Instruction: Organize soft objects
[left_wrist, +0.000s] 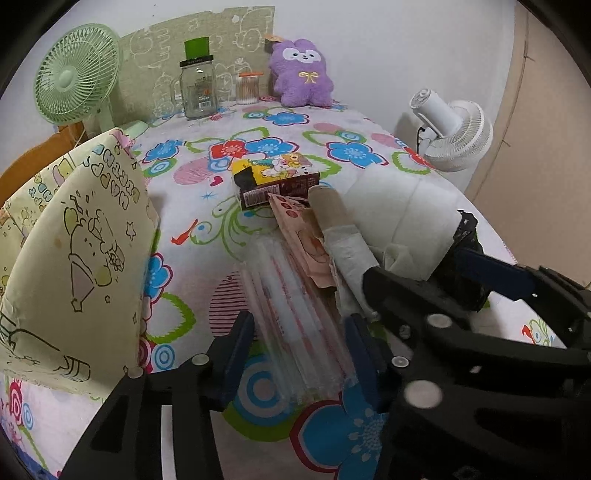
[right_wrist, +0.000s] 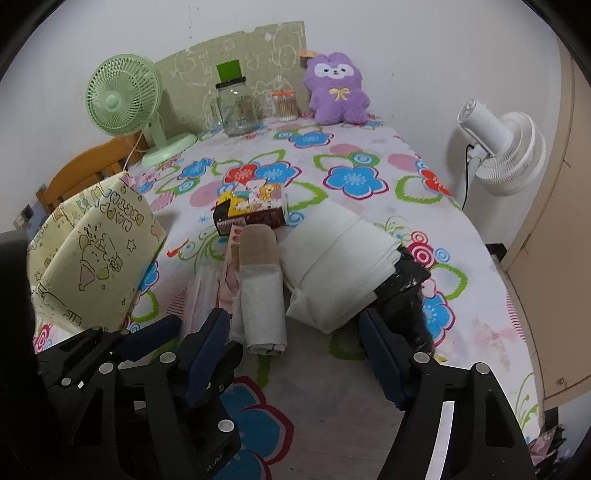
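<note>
A clear plastic pack (left_wrist: 295, 314) lies on the flowered tablecloth (left_wrist: 192, 206) between the fingers of my left gripper (left_wrist: 299, 332), which is open with its fingers close to the pack's sides. Beside it lie a pink pack (left_wrist: 306, 240), a paper-wrapped beige roll (right_wrist: 262, 295), a folded white padded bundle (right_wrist: 332, 266) and a black bag (right_wrist: 410, 284). My right gripper (right_wrist: 295, 332) is open and wide, straddling the near ends of the roll and the white bundle. A purple plush (right_wrist: 338, 88) sits at the far edge.
A yellow printed gift bag (right_wrist: 96, 258) stands at the left. A cartoon-printed box (right_wrist: 251, 206) lies mid-table. At the back are a green fan (right_wrist: 122, 99), a glass jar (right_wrist: 236, 107) and a cotton-swab pot (right_wrist: 285, 105). A white fan (right_wrist: 506, 155) stands right of the table.
</note>
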